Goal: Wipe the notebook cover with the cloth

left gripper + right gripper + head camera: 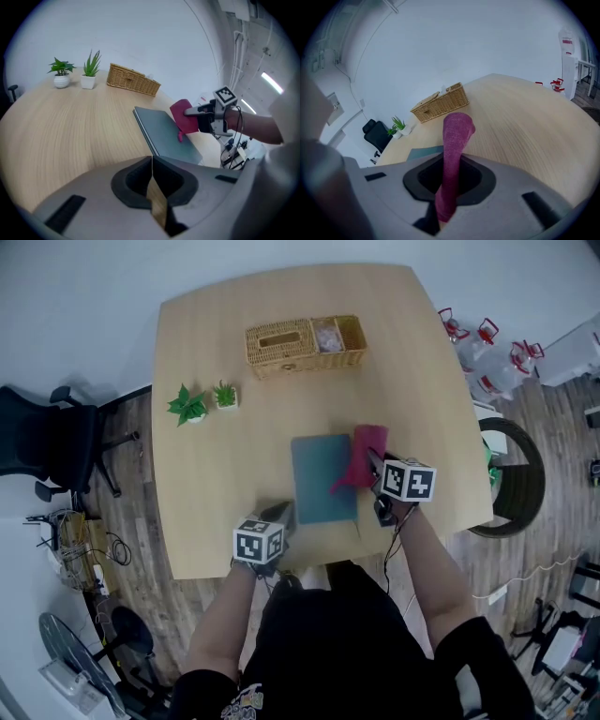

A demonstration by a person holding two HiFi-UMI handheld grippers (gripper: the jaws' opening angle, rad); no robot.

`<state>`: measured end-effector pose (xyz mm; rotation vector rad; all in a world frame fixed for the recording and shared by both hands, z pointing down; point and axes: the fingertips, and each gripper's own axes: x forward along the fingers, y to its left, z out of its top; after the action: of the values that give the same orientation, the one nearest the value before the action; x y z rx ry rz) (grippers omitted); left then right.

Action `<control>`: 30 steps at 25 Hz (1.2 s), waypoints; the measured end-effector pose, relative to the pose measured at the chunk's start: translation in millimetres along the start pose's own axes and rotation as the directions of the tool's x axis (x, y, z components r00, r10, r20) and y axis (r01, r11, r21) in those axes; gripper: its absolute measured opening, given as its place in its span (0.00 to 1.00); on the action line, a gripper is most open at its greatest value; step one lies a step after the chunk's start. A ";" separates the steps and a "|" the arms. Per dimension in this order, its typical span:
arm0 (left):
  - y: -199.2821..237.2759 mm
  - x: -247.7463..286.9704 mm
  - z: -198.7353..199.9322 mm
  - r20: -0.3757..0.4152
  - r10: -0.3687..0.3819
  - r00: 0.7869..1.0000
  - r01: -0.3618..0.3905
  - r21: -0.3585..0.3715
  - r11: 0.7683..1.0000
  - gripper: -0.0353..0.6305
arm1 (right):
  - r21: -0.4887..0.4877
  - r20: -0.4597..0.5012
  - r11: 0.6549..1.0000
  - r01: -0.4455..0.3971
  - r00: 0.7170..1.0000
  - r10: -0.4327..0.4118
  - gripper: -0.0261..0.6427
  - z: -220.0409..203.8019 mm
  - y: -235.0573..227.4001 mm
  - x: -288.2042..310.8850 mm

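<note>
A teal-grey notebook (323, 476) lies flat on the wooden table (216, 465), near its front edge. My right gripper (377, 468) is shut on a magenta cloth (361, 456), which hangs over the notebook's right edge. In the right gripper view the cloth (454, 136) stands up between the jaws, with the notebook (423, 153) low at the left. My left gripper (281, 515) is shut on nothing, just off the notebook's near left corner. From the left gripper (152, 161) I see the notebook (164, 131), the cloth (183, 117) and the right gripper (192, 112).
A wicker basket (305, 345) stands at the table's far side, with two small potted plants (190, 406) to its left. An office chair (47, 446) is on the floor at the left and several water bottles (483, 343) at the right.
</note>
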<state>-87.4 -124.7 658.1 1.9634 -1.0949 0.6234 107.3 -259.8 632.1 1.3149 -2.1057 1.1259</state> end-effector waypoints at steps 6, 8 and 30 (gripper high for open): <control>-3.0 -42.7 25.0 0.184 -0.004 0.983 0.004 0.002 1.000 0.06 | -0.018 0.120 0.995 -0.098 0.988 0.099 0.13 0.5 43.1 -40.2; -6.9 -61.0 33.1 0.233 -0.012 0.972 0.007 0.023 1.000 0.06 | -0.036 0.149 0.992 -0.117 0.981 0.121 0.13 -3.5 60.5 -54.1; -81.5 -173.2 14.7 0.251 -0.305 0.919 0.211 0.340 0.916 0.06 | -0.072 0.402 0.993 -0.094 0.909 0.115 0.13 -79.5 198.3 -187.1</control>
<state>-104.5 -28.7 492.7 2.4893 -0.9240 0.3710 15.1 -48.3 466.6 1.5323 -2.5089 0.8868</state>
